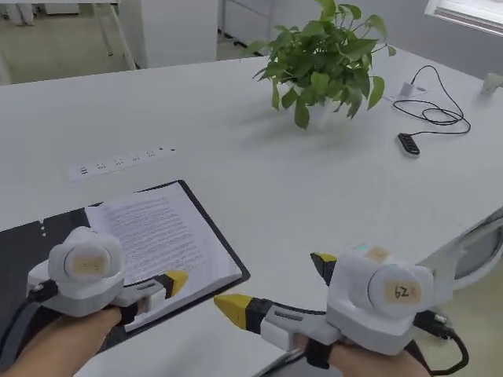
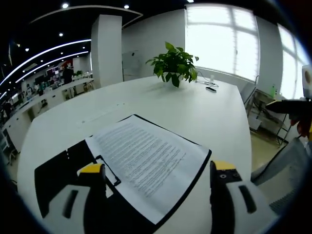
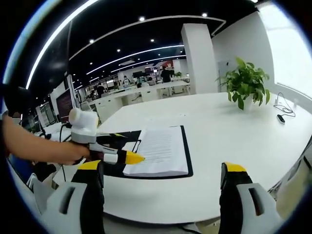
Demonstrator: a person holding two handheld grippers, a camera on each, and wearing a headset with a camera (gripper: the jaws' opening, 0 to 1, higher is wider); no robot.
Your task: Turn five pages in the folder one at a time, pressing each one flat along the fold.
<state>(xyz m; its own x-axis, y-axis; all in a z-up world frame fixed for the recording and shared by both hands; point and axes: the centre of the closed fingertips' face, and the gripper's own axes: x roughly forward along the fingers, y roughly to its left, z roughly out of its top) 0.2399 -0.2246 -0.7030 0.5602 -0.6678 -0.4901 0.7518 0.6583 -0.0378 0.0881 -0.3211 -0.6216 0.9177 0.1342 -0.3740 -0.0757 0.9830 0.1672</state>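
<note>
A black folder (image 1: 217, 232) lies open at the table's near left, with a stack of printed pages (image 1: 153, 228) on its right half. My left gripper (image 1: 169, 284) hovers over the pages' near edge. It is open, its jaws spread wide above the pages (image 2: 146, 156) and the folder's dark left flap (image 2: 56, 173). My right gripper (image 1: 277, 284) is open too, holding nothing, and sits to the right of the folder over bare table near the front edge. From there it looks across at the pages (image 3: 161, 146) and the left gripper (image 3: 129, 157).
A potted green plant (image 1: 326, 55) stands at the far middle of the white table (image 1: 314, 188). A black cable and small black device (image 1: 409, 144) lie to its right. A built-in socket strip (image 1: 118, 162) sits behind the folder. A chair (image 1: 471, 251) stands at the right edge.
</note>
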